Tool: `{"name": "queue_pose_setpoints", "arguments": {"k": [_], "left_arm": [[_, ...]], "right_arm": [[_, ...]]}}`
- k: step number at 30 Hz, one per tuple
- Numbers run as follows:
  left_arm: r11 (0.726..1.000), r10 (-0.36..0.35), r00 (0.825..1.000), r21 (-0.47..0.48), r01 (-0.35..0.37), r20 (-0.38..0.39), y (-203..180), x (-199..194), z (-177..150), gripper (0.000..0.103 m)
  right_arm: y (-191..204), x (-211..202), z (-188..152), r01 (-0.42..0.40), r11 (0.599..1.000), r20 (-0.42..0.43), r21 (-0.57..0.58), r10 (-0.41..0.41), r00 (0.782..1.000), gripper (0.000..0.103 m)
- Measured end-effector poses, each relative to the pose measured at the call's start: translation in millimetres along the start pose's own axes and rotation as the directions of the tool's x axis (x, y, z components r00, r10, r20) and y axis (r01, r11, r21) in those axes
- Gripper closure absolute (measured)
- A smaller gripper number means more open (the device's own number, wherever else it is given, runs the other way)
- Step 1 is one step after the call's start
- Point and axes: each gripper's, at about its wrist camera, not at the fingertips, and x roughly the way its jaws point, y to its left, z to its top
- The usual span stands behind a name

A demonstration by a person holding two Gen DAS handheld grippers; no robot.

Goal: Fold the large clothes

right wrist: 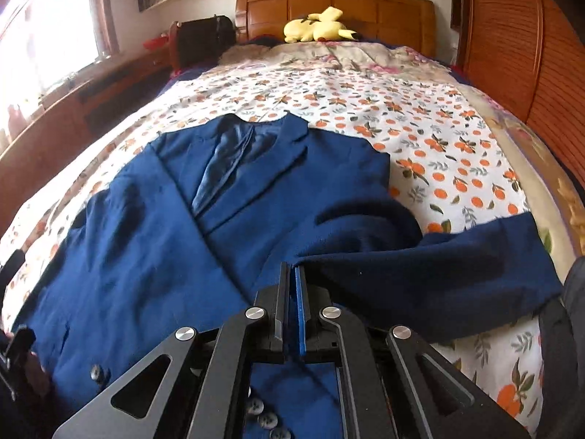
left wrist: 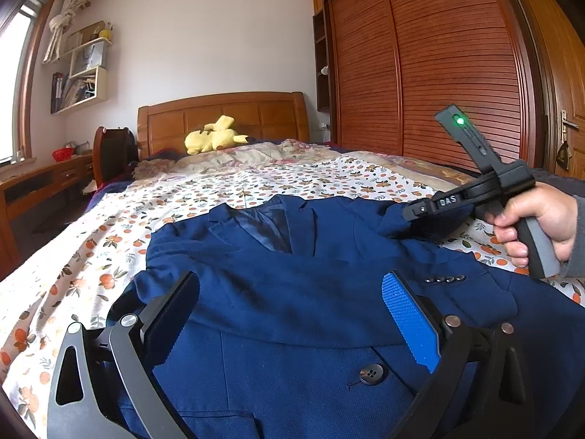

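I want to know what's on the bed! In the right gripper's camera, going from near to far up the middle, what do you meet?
Right gripper, shut on the sleeve → blue suit jacket → orange-patterned sheet → rumpled floral quilt → yellow plush toy → wooden headboard.

My left gripper (left wrist: 292, 314) sits low with its jaws spread wide, one black finger and one blue-padded finger (left wrist: 409, 322) apart, nothing pinched. My right gripper (right wrist: 294, 292) tilts downward, jaws pressed together on a fold of cloth. My right hand (left wrist: 533, 226) wraps its handle, fingers curled round the grip.
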Motion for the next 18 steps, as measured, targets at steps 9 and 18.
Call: {"name": "queue_pose_setpoints", "arguments": {"k": [9,18], "left_arm": [[1.000,0.003,1.000,0.005,-0.003,-0.003,0,0,0,0.002],[1.000,-0.022,0.999,0.000,0.022,-0.037,7,-6,4,0.002]], "right_arm": [[-11,-46,-10,0.053,0.999,0.044,0.011,-0.054,0.998,0.074],[-54,-51,-9,0.171,0.977,0.049,0.131,-0.178,0.983,0.060]]}}
